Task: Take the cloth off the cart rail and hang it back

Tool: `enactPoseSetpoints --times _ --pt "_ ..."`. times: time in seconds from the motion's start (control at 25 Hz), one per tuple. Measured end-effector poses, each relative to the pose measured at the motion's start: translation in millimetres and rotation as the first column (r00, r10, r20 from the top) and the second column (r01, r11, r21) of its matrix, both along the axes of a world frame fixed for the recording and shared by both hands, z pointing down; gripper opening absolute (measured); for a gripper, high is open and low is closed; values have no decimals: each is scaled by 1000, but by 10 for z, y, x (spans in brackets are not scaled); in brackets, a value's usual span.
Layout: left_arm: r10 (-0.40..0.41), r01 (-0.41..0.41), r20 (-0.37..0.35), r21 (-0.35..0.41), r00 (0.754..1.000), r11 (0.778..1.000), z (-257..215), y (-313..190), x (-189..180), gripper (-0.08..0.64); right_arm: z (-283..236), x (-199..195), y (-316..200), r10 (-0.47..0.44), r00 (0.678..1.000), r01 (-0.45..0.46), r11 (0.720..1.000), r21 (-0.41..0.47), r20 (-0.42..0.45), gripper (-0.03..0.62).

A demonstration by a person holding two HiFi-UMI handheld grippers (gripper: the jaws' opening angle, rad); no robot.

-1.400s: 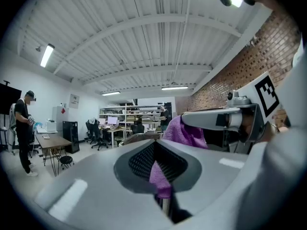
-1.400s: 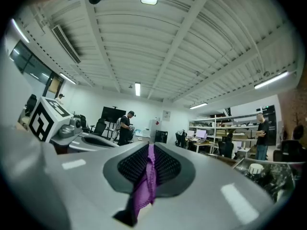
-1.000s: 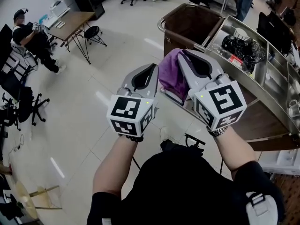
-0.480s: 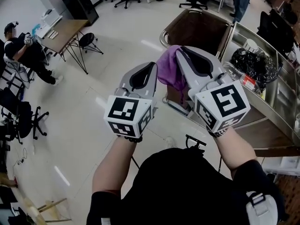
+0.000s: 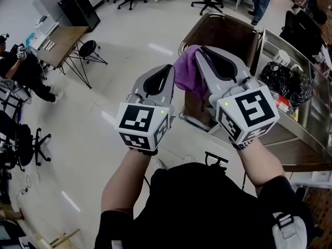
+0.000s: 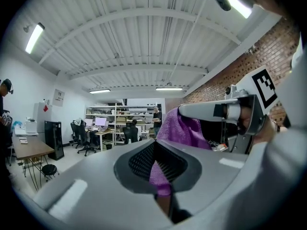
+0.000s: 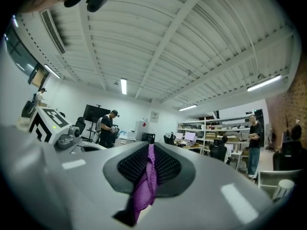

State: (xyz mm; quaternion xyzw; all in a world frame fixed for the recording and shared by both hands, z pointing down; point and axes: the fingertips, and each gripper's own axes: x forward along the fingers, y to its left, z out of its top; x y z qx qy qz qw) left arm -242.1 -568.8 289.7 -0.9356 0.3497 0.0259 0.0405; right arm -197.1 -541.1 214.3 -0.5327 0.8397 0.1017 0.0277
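Left gripper [image 5: 167, 71]: you are pinching one edge of the purple cloth [image 5: 185, 75] with closed jaws.
Right gripper [image 5: 201, 52]: you are clamping the other edge, jaws closed.
Cloth: it is hanging between both grippers, in the air near the cart [image 5: 207, 21].

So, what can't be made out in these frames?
- Head view: lower edge of the cloth, hidden behind the left claw and right claw.
- Head view: part of the cart rail, covered by the cloth and right claw.
- Head view: the cart's shelves, cut off by the right edge.
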Motion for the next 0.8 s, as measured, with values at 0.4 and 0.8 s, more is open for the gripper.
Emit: enactPoseSetpoints --times 0.4,0.8 --pt "184 -184 18 -15 983 983 -362 -543 -526 0 -416 -540 -465 190 982 -190 982 -11 17 32" --pt "337 -336 19 -28 941 941 -467 -889 -763 0 -623 -812 -745 350 937 -349 937 -13 24 32"
